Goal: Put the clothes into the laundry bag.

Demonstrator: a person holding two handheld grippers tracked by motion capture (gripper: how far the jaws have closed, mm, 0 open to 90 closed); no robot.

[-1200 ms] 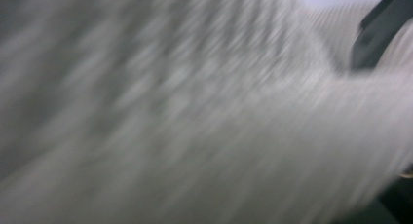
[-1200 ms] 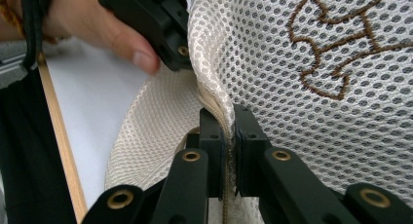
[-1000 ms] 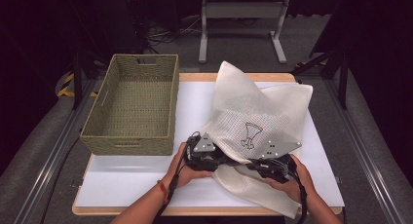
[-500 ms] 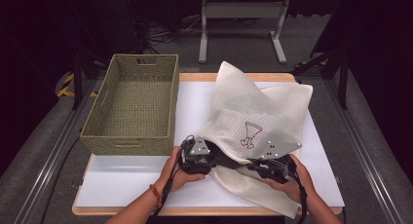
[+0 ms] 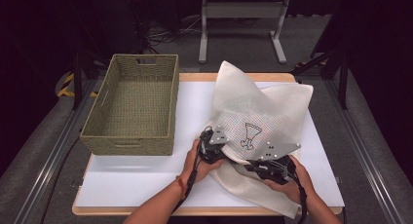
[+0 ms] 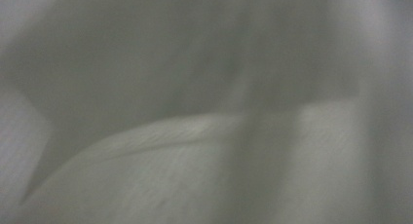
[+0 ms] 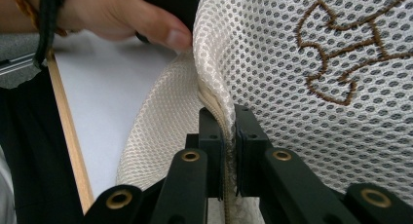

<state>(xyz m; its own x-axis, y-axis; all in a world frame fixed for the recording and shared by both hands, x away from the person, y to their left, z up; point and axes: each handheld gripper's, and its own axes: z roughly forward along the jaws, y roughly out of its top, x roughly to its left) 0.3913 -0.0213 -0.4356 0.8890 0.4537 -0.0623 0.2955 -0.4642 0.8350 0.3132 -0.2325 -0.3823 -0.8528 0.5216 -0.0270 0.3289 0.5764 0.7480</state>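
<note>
We record a rectangular woven basket (image 5: 131, 104) of olive-green wicker at the left edge of the table (image 5: 146, 185), its long axis running from the near side toward the far side, with a handle slot cut in its far wall. The table top is a smooth white sheet framed by a pale wooden rim.

To the right of the basket lies a cream mesh bag (image 5: 258, 112), a soft fabric of fine round perforations with a brown embroidered emblem (image 5: 249, 135) near its middle. It covers the centre and right of the table; two peaked corners rise toward the far edge, and a loose flap trails toward the near right corner. Its long axis runs roughly from the near edge to the far edge.

The left gripper (image 5: 210, 145) sits at the bag's near left border. Its own view is blurred pale cloth, and we cannot tell how its jaws stand.

The right gripper (image 7: 229, 131) is closed to a thin slit on a folded, seamed edge of the bag, the cloth pinched between the two black jaws. In the high view it lies on the bag's near right portion.
</note>
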